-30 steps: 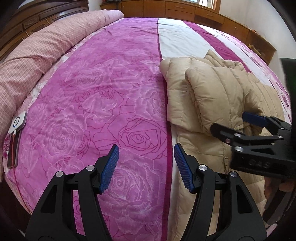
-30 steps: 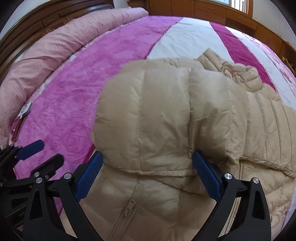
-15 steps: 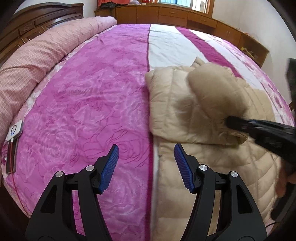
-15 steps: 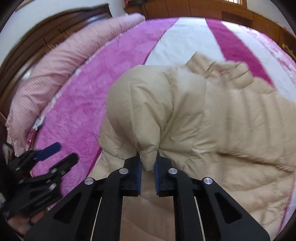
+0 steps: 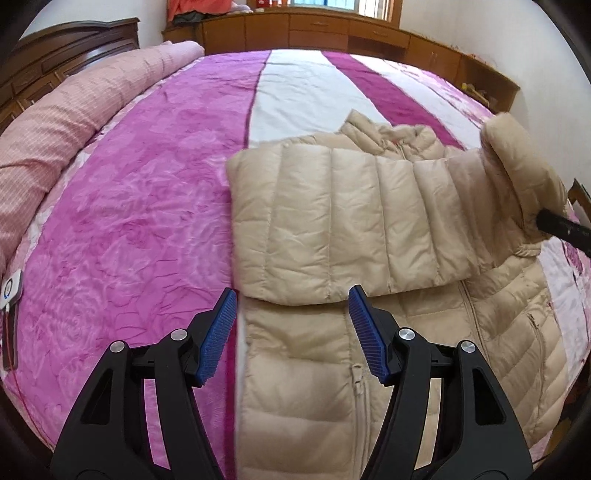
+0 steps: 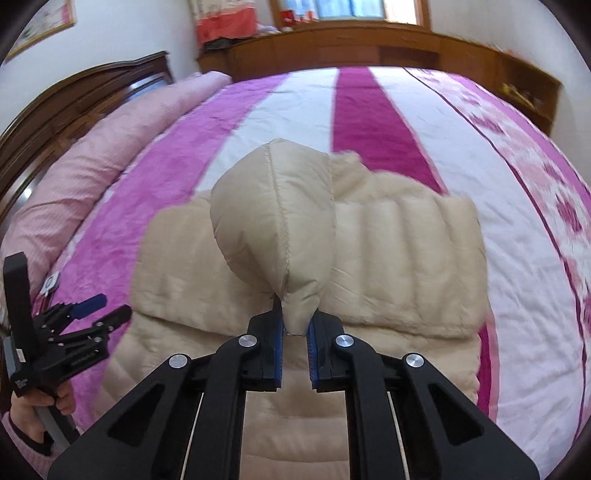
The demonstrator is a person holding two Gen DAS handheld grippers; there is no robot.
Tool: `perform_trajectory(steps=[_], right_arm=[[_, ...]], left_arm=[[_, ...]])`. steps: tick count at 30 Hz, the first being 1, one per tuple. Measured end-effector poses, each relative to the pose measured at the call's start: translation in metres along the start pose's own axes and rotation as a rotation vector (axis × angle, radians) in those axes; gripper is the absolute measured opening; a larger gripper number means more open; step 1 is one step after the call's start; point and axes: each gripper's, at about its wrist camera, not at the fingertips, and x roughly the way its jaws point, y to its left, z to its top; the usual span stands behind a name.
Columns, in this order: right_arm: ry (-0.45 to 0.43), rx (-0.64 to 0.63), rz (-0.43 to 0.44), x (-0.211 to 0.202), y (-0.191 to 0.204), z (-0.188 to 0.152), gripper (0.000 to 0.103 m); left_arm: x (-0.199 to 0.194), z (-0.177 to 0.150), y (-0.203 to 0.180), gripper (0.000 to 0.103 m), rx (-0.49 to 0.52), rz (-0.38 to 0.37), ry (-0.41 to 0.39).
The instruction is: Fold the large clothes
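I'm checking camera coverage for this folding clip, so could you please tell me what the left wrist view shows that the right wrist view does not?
Only the left wrist view shows the jacket's front zipper and the open left gripper from behind, hanging empty over the jacket's near edge.

Only the right wrist view shows the right gripper shut on the sleeve cuff, and the hand holding the left tool.

Both show the beige puffer jacket on the pink striped bedspread, the rolled pink quilt, and the wooden cabinets.
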Motion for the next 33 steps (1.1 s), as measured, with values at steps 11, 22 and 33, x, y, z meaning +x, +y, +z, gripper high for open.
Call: perform_trajectory(steps=[11, 22, 33], right_arm=[[0.009, 0.051, -0.074, 0.027, -0.031, -0.032, 0.041], [-0.083, 0.133, -0.082, -0.021, -0.062, -0.035, 0.056], [-0.099, 0.108, -0.047, -0.011, -0.045, -0.029, 0.057]], left_arm=[[0.025, 0.01, -0.027, 0.063, 0.003, -0.039, 0.001], [0.036, 0.013, -0.041, 0.063, -0.005, -0.061, 0.01], [0.043, 0.013, -0.049, 0.063, 0.009, -0.051, 0.015]])
